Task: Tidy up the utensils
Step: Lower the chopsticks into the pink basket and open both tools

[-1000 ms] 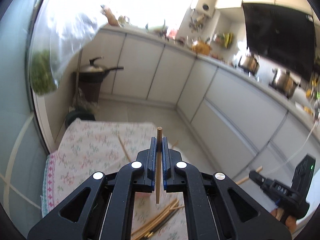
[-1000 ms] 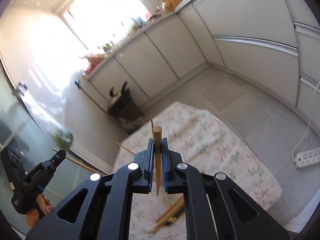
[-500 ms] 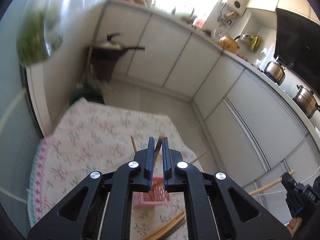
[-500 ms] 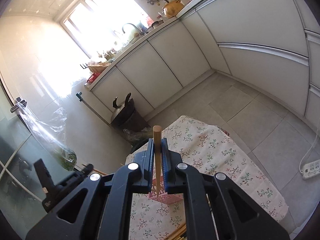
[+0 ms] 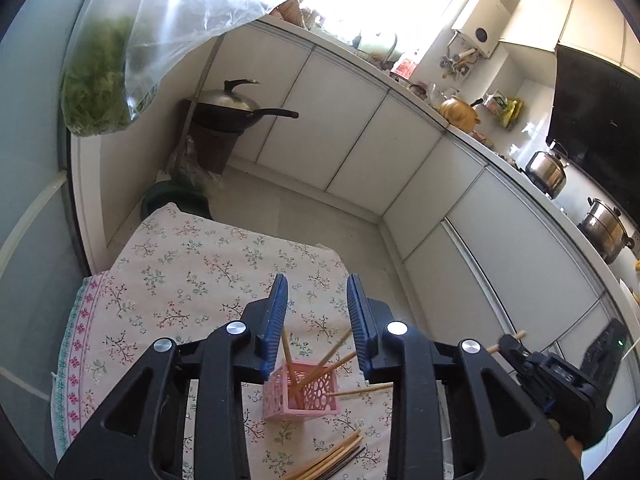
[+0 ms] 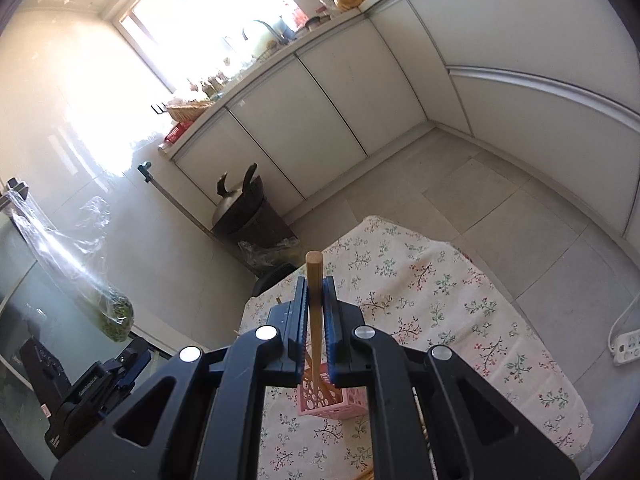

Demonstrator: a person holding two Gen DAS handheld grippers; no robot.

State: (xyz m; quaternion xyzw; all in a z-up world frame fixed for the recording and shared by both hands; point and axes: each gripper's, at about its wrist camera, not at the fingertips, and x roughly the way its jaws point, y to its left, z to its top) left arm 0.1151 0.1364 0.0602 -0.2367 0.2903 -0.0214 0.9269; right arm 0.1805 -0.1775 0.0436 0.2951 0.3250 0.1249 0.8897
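A pink perforated holder [image 5: 302, 396] stands on the floral tablecloth [image 5: 180, 264] with several wooden chopsticks [image 5: 320, 372] leaning in it. My left gripper [image 5: 316, 300] is open and empty just above the holder. More chopsticks [image 5: 336, 458] lie loose on the cloth in front of the holder. My right gripper [image 6: 315, 292] is shut on an upright wooden chopstick [image 6: 314, 308], held above the holder [image 6: 320, 398]. The right gripper also shows at the lower right of the left wrist view [image 5: 516, 350].
The small table has edges close on all sides with tiled floor [image 6: 480, 208] beyond. White cabinets [image 5: 360, 132] line the walls. A wok [image 5: 236, 110] sits on a dark bin. A bag of greens [image 5: 104, 92] hangs at the left. A power strip [image 6: 626, 346] lies on the floor.
My left gripper has opened and let go of its chopstick, which now stands in the pink holder. The right gripper has moved over the holder, still holding its chopstick.
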